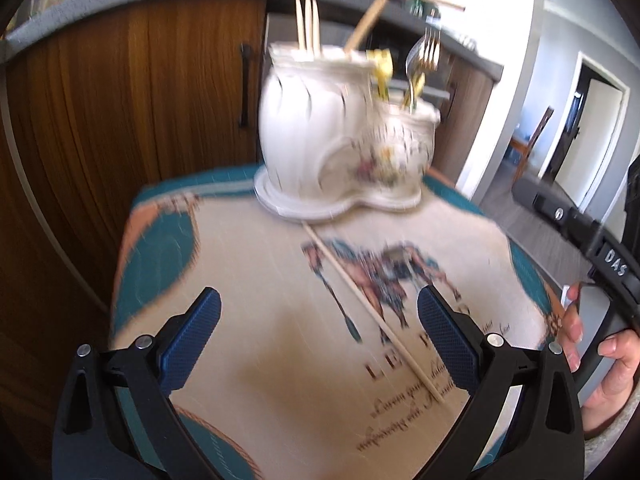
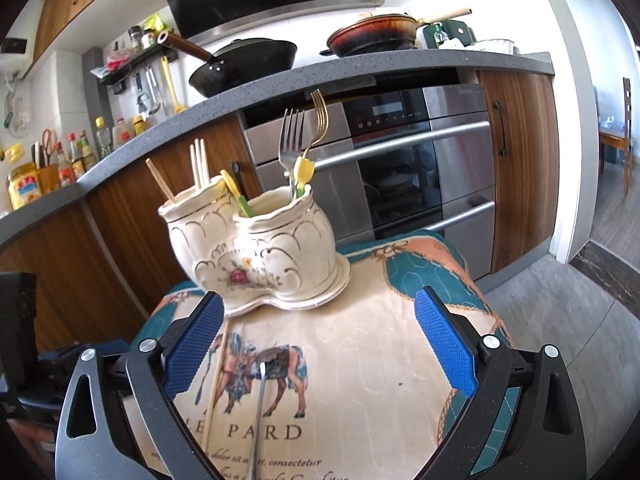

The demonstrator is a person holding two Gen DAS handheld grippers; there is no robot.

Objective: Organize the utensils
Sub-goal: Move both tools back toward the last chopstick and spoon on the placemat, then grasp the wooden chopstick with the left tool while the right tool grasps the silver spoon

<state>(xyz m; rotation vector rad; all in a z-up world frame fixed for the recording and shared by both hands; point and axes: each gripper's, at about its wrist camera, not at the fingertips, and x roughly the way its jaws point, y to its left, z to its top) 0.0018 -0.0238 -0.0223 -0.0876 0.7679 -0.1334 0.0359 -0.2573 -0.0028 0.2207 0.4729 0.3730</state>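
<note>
A cream two-pot ceramic utensil holder (image 1: pixel 344 136) (image 2: pixel 256 248) stands at the far end of the printed cloth (image 1: pixel 256 340) (image 2: pixel 360 368). It holds chopsticks (image 2: pixel 199 164) in one pot and forks (image 2: pixel 294 140) in the other. One loose wooden chopstick (image 1: pixel 372 312) lies on the cloth between my left gripper's fingers. My left gripper (image 1: pixel 320 340) is open and empty above it. A slim metal utensil handle (image 2: pixel 258 412) lies on the cloth under my right gripper (image 2: pixel 320 344), which is open and empty.
Behind the small table are a wooden cabinet (image 1: pixel 132 92), an oven (image 2: pixel 400 168) and a grey counter (image 2: pixel 320 72) with pans (image 2: pixel 244 64). The other gripper's handle and a hand (image 1: pixel 600 344) are at the right in the left wrist view.
</note>
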